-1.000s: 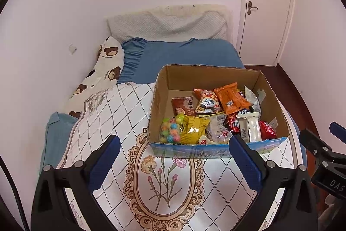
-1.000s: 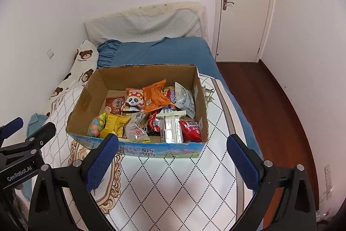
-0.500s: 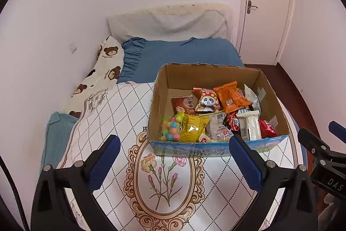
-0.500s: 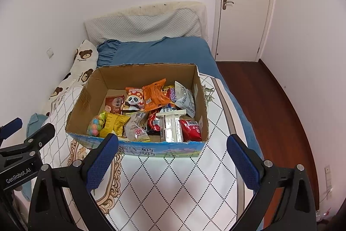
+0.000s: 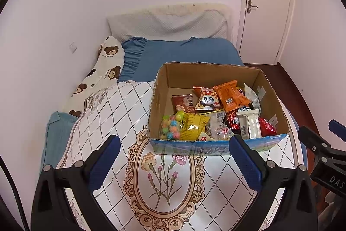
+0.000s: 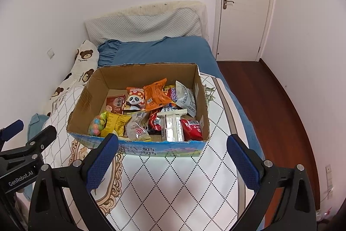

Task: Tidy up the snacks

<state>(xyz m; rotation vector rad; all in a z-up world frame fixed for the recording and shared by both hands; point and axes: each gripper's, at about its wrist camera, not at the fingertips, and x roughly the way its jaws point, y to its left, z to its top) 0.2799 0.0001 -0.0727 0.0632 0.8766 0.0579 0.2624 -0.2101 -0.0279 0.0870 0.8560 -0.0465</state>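
An open cardboard box [image 5: 166,79] [image 6: 86,101] sits on the quilted bed cover. It holds several snack packs: an orange pack [image 5: 230,95] [image 6: 154,94], a panda pack [image 5: 206,99] [image 6: 134,99], a yellow pack [image 5: 193,126] [image 6: 115,121], a bag of coloured candy balls [image 5: 170,127] [image 6: 96,125], a white bar [image 5: 248,122] [image 6: 173,125] and a red pack [image 5: 267,127] [image 6: 192,129]. My left gripper [image 5: 173,155] is open and empty, in front of the box. My right gripper [image 6: 173,154] is open and empty, also in front of the box.
The patterned white cover [image 5: 166,176] [image 6: 179,183] lies over a blue bed [image 5: 183,53] with a grey pillow [image 5: 168,23] and a bear-print pillow [image 5: 103,70]. A white door [image 6: 244,3] and wooden floor [image 6: 270,101] are at right. The other gripper shows at each view's edge.
Both grippers have drifted very slightly; the box sits a touch higher in both views. Nothing was grasped or released.
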